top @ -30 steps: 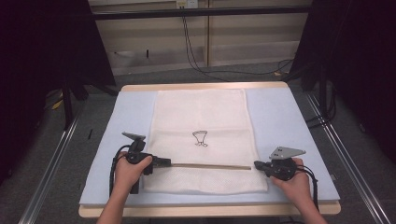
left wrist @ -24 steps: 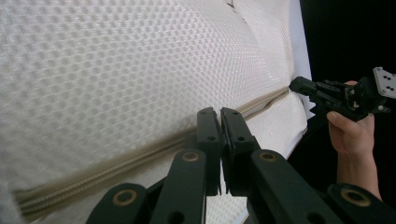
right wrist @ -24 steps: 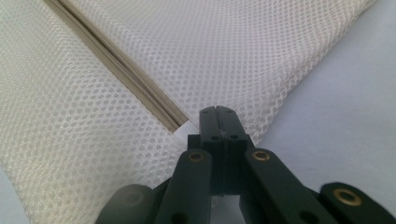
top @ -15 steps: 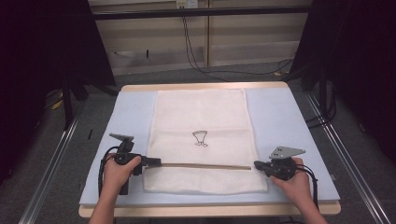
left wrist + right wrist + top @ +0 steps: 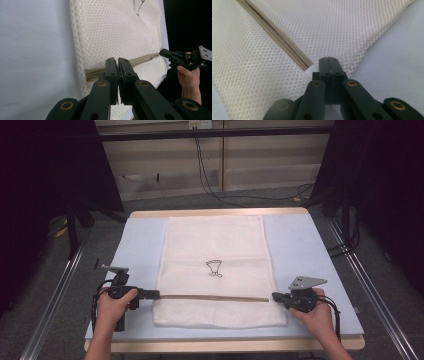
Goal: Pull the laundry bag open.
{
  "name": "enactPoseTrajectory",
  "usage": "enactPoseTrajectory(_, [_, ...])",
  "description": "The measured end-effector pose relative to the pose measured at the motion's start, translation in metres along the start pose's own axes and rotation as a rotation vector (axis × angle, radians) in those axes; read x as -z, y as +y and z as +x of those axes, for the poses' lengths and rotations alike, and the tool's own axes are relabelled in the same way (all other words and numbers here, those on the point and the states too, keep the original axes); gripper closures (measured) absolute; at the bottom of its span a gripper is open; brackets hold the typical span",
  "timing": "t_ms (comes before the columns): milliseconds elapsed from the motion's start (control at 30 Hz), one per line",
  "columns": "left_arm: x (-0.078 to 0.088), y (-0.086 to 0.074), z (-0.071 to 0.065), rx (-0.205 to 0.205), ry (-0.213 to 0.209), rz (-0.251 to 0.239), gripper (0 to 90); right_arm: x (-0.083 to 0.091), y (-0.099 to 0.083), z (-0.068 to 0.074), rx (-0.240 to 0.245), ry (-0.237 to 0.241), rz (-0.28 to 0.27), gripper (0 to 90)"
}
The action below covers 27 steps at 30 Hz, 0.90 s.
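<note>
Pale blue table (image 5: pixel 310 250), mesh bag's zipper (image 5: pixel 215 297) between both tools.

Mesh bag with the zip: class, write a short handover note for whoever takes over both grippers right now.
Left gripper: jaws shut at the left end of the zip, apparently on its pull.
Right gripper: jaws shut on the bag's edge at the zip's right end.
Mesh bag: flat on the table, zip across its near part.
Done: both ends gripped, zip drawn right across.
Left: whether it is open or closed is unclear; check, then release.
</note>
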<state>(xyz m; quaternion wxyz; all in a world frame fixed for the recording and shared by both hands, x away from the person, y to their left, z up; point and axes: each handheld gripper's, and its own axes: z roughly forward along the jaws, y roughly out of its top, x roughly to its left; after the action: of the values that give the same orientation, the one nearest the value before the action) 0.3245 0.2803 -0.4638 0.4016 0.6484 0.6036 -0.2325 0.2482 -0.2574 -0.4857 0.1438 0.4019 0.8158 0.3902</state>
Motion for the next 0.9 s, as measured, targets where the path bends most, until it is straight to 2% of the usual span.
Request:
enactPoseTrajectory(67, [0.003,-0.001,0.003,0.014,-0.011,0.005,87.2,0.0,0.0,0.0,0.0,0.0,0.0,90.0])
enactPoseTrajectory(167, [0.006,-0.001,0.006,0.029,-0.005,-0.007,87.2,0.0,0.0,0.0,0.001,0.001,0.003,90.0])
enactPoseTrajectory(200, [0.008,-0.001,0.008,0.017,0.001,-0.006,87.2,0.0,0.0,-0.001,0.002,0.003,0.003,90.0])
enactPoseTrajectory(233, [0.01,-0.001,0.009,0.032,-0.002,-0.011,87.2,0.0,0.0,-0.001,0.001,0.004,0.003,90.0])
enactPoseTrajectory(300, [0.016,-0.001,0.013,0.038,-0.019,-0.023,87.2,0.0,0.0,-0.001,0.004,0.004,0.003,90.0])
enactPoseTrajectory(567, [0.02,0.0,0.019,0.019,-0.044,-0.009,87.1,0.0,0.001,-0.001,0.006,0.003,0.006,90.0])
enactPoseTrajectory(700, [0.018,0.0,0.02,0.019,-0.02,-0.004,87.1,0.0,0.001,-0.001,0.004,0.005,0.006,90.0])
enactPoseTrajectory(733, [0.018,0.0,0.021,0.0,-0.018,0.015,87.1,0.0,0.001,-0.001,0.003,0.006,0.005,90.0])
enactPoseTrajectory(800, [0.018,0.0,0.019,-0.007,0.003,-0.004,86.4,0.0,0.001,-0.001,0.001,0.006,0.004,90.0])
enactPoseTrajectory(833, [0.02,0.0,0.018,-0.003,0.025,-0.044,83.7,0.0,0.0,-0.001,-0.001,0.001,0.003,90.0])
enactPoseTrajectory(867, [0.022,0.0,0.016,-0.006,0.023,-0.062,77.8,0.0,0.0,-0.001,-0.008,0.002,0.001,90.0])
enactPoseTrajectory(900, [0.024,-0.001,0.016,-0.004,0.006,-0.064,76.2,0.001,0.0,-0.002,-0.022,0.008,0.0,90.0])
